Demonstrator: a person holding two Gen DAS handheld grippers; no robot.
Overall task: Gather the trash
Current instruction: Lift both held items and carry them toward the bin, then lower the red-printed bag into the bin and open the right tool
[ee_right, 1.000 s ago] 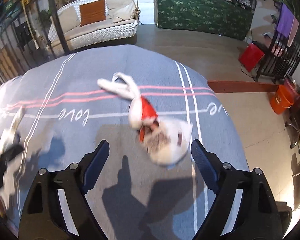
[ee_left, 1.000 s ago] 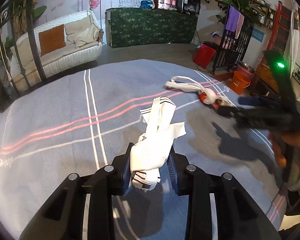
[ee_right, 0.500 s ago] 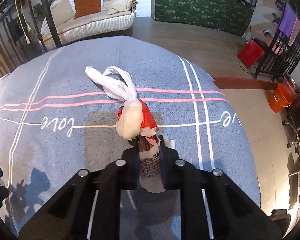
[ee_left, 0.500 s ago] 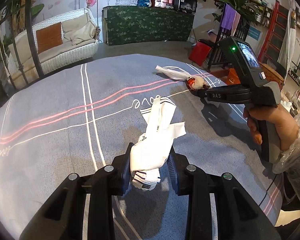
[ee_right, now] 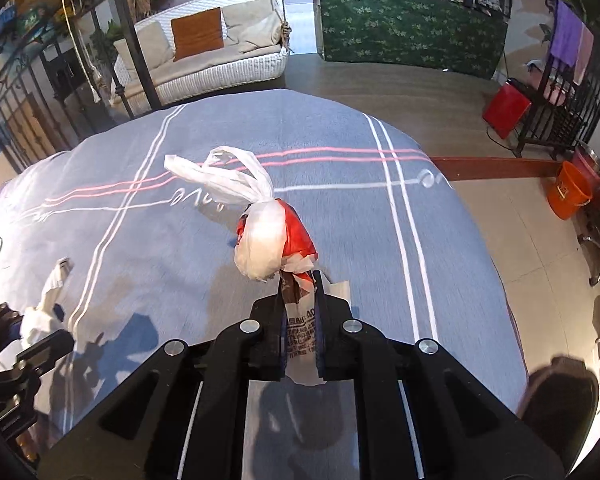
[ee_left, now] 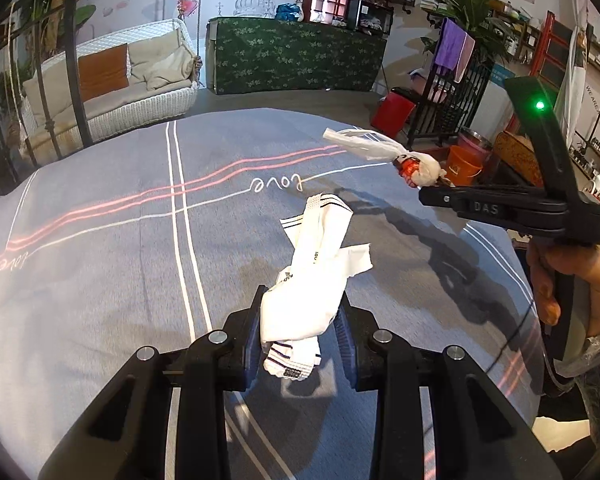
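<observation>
My left gripper [ee_left: 300, 320] is shut on a crumpled white wrapper with black stripes [ee_left: 316, 264] and holds it over the grey tablecloth [ee_left: 120, 264]. My right gripper [ee_right: 300, 312] is shut on a knotted white and red plastic trash bag [ee_right: 268, 236] and holds it lifted above the cloth. In the left wrist view the right gripper [ee_left: 432, 196] is at the right with the bag [ee_left: 416, 168] at its tip. In the right wrist view the left gripper [ee_right: 40, 320] and the wrapper [ee_right: 44, 304] show at the lower left.
The round table's cloth has white and pink stripes and "love" lettering [ee_left: 276, 184]. Beyond it are a white wicker sofa [ee_right: 204, 60], a green-draped counter [ee_right: 412, 36], a red bin [ee_right: 504, 108], an orange bucket [ee_right: 572, 188] and a black rack [ee_left: 448, 108].
My right gripper closed on the trash bag and lifted it off the cloth. My left gripper has kept its hold on the wrapper and shifted only slightly.
</observation>
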